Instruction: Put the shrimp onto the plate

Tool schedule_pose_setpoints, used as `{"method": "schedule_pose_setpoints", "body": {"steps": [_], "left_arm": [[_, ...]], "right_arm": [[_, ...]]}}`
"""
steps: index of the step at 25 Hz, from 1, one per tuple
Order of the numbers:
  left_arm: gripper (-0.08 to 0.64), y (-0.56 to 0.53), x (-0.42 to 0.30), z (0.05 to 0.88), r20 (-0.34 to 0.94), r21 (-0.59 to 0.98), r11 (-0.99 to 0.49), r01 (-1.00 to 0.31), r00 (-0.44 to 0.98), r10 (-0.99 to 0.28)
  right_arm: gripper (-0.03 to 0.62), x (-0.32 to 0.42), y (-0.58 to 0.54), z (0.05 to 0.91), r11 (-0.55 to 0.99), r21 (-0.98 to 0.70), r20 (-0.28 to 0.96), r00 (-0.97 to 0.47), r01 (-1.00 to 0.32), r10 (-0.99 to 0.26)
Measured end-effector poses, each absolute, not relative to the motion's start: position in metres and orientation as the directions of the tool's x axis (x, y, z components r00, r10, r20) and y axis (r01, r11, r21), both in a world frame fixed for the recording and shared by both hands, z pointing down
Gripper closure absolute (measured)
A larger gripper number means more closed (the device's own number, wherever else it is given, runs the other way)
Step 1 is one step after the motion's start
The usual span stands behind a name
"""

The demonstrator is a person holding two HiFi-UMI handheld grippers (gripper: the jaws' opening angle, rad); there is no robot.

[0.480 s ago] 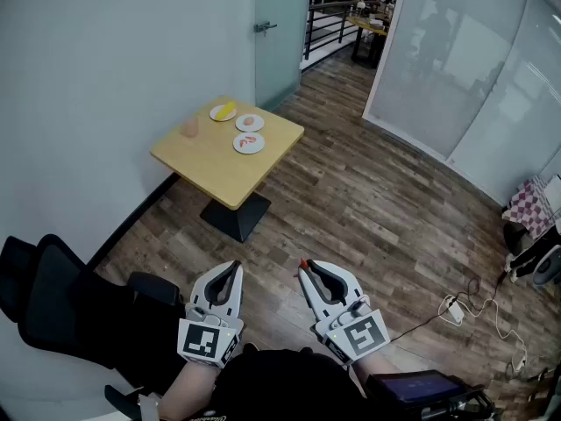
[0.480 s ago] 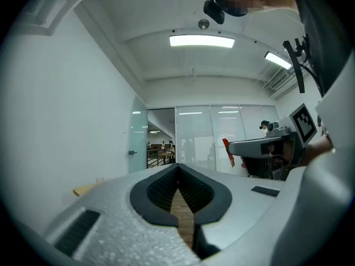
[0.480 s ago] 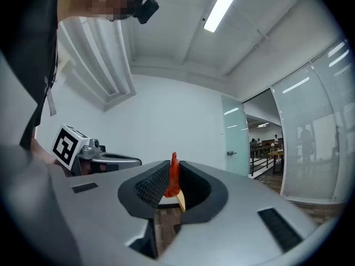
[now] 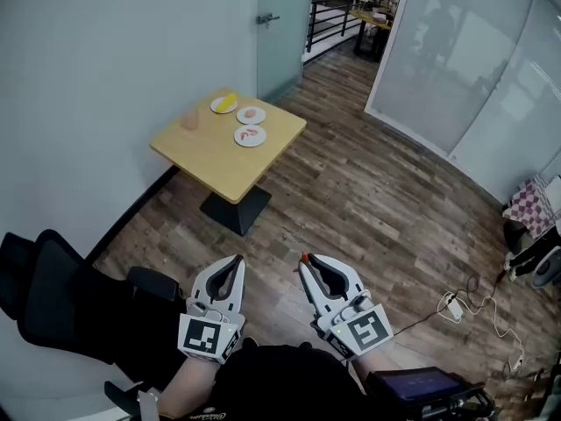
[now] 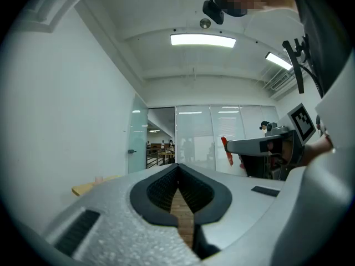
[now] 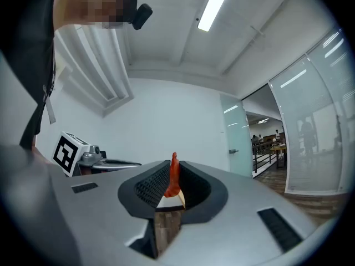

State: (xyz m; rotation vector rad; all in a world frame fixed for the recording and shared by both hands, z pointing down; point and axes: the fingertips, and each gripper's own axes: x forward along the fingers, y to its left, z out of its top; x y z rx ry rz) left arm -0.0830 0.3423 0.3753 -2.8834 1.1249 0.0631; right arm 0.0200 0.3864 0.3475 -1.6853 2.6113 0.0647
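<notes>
Head view: the left gripper (image 4: 230, 270) and right gripper (image 4: 308, 266) are seen low in the frame over the wood floor (image 4: 368, 191), well apart from the desk (image 4: 219, 160) at upper left, on which three plates (image 4: 239, 137) and a cup (image 4: 189, 120) are set. Left gripper view: the fingers are seen closed together at the tips, nothing caught between them. Right gripper view: the shrimp (image 6: 173, 176) is seen clamped between the fingers at frame centre, its red end poking above them.
</notes>
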Motion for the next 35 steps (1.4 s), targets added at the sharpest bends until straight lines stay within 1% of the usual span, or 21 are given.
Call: {"method": "schedule_pose_setpoints", "body": {"steps": [10,14,22,27,35], "left_arm": [[0.56,0.325,-0.091,0.384,-0.048,-0.012,-0.738,-0.675,0.738,-0.673],[0.56,0.315,-0.099,0.386,-0.046,-0.01,-0.742,-0.67,0.742,-0.669],[0.56,0.291,-0.139,0.393,-0.035,0.003,-0.768,-0.641,0.767,-0.641],[0.56,0.278,-0.156,0.401,-0.022,0.008,-0.778,-0.628,0.778,-0.628],[0.56,0.257,-0.147,0.401,-0.026,0.019,-0.794,-0.608,0.793,-0.608]], "right_arm": [[0.543,0.014,0.367,0.357,0.405,0.02,-0.017,-0.405,-0.914,-0.914],[0.543,0.007,0.356,0.355,0.395,0.027,-0.029,-0.396,-0.918,-0.918],[0.543,-0.038,0.332,0.364,0.37,0.025,-0.009,-0.37,-0.929,-0.929],[0.543,-0.051,0.324,0.364,0.348,0.032,-0.002,-0.348,-0.937,-0.937],[0.543,-0.044,0.304,0.365,0.334,0.039,0.001,-0.334,-0.942,-0.943]]}}
